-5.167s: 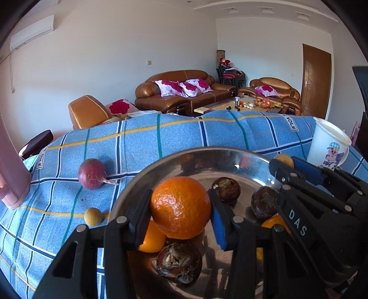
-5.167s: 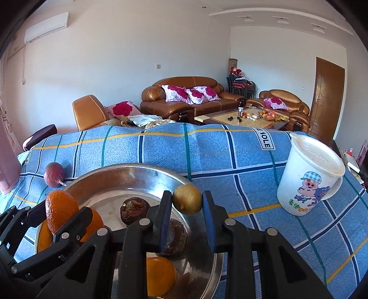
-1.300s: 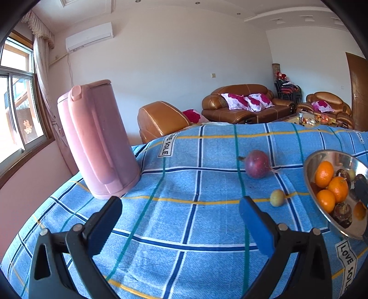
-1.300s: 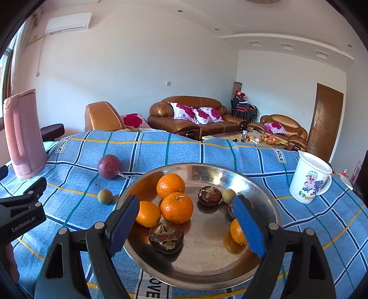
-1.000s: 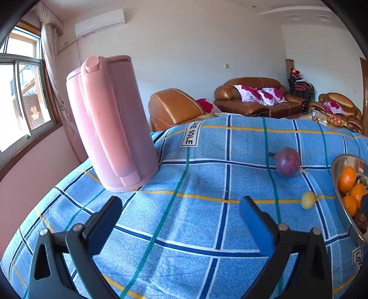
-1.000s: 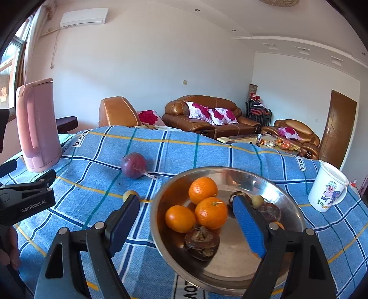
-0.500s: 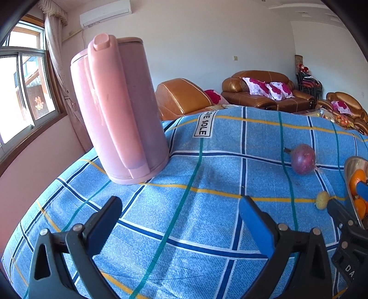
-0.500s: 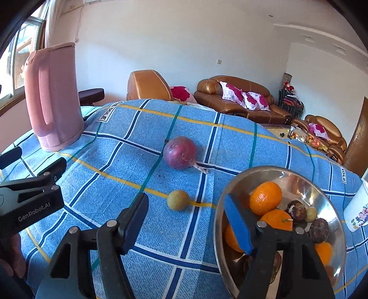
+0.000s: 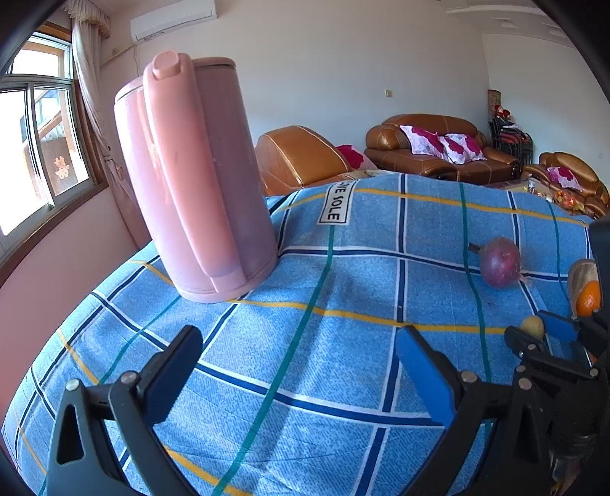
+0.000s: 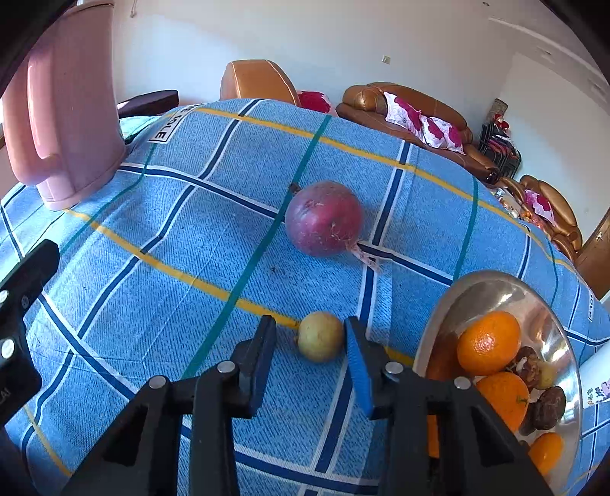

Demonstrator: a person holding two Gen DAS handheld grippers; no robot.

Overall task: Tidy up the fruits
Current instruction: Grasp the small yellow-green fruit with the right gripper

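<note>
A: Fruit first. What do you see from your right wrist?

B: In your right wrist view the small yellow-green fruit lies on the cloth between the fingers of your right gripper. It is round and smooth, with a pale skin. The jaws have just been closing around it. The blue pad on the right is at its side, touching or almost; on the left a gap is open, so the fruit is not clamped yet.

A: And near it?

B: Beyond it lies the purple fruit, much bigger, with a thin stem pointing to the right. At the right stands the metal bowl, with oranges and dark brown fruits inside.

A: The surface?

B: Your table has a blue checked cloth with yellow, green and white lines. The pink kettle stands at the far left.

A: Now the left wrist view.

B: Your left gripper stands wide open over the bare cloth and holds nothing. The same yellow-green fruit shows at the right edge, between the tips of your right gripper. The pink kettle stands upright, close ahead on the left. Behind the table are brown leather sofas with red flowered cushions, a window at the left, and an air conditioner high on the wall.
</note>
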